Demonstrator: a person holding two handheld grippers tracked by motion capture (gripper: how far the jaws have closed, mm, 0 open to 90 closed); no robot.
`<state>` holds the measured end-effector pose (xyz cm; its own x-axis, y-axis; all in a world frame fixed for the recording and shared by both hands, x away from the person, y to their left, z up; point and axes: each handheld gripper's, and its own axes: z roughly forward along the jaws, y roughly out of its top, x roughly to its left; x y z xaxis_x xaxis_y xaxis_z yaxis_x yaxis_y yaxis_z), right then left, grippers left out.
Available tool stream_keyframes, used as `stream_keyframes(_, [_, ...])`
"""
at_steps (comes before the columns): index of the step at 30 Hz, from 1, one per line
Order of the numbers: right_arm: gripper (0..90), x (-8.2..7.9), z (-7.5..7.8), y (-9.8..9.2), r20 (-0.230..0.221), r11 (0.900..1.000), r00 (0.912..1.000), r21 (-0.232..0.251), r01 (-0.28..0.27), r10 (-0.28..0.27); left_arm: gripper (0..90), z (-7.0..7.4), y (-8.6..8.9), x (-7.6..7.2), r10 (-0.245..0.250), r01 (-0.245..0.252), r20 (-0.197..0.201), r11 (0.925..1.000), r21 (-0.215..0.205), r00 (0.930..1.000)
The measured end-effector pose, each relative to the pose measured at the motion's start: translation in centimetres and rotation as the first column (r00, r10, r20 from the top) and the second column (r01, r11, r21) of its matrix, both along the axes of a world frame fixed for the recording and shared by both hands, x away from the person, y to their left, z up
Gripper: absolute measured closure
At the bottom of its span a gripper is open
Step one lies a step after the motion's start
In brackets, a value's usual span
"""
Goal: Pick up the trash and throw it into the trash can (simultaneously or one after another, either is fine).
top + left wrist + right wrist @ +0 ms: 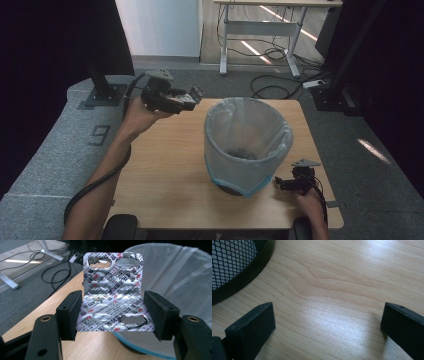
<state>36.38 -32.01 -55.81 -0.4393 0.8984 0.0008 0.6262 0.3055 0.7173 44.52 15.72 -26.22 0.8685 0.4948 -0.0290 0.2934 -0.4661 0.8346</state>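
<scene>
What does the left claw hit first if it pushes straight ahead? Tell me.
Probably the lined bin. The left claw, shut on a pill pack, points at its near rim, though depth is hard to judge.

Silver blister pack [113, 292] — seemingly emptied — upright, clamped beside the lined bin [175, 280].

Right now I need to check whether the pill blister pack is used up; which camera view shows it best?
The left gripper view: the blister pack faces the camera, clamped between the left gripper pads, its foil torn open at several pockets. The high view gives just a small silvery glimpse at the jaw tips. The right gripper view looks at the table.
</scene>
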Motion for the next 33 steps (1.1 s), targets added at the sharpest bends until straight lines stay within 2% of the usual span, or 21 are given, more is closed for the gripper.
stream_keyframes(9, [0.0, 0.0, 0.0, 0.0, 0.0, 1.0, 1.0, 0.0, 0.0, 0.0, 34.1, 1.4, -2.8, -1.0, -0.069, 0.069, 0.017, 0.9976, 0.003, 0.9975])
stream_keyframes(18, [0.0, 0.0, 0.0, 0.0, 0.0, 1.0, 1.0, 0.0, 0.0, 0.0, 34.1, 2.1, -5.4, -2.3, -0.15, 0.149, 0.034, 0.9885, 0.027, 0.9881])
stream_keyframes(29, [0.0, 0.0, 0.0, 0.0, 0.0, 1.0, 1.0, 0.0, 0.0, 0.0, 34.1, 1.8, -7.6, -3.4, -0.214, 0.213, 0.036, 0.9765, 0.031, 0.9761])
stream_keyframes(33, [0.0, 0.0, 0.0, 0.0, 0.0, 1.0, 1.0, 0.0, 0.0, 0.0, 34.1, 1.6, -8.4, -3.9, -0.241, 0.239, 0.035, 0.9701, 0.042, 0.97])
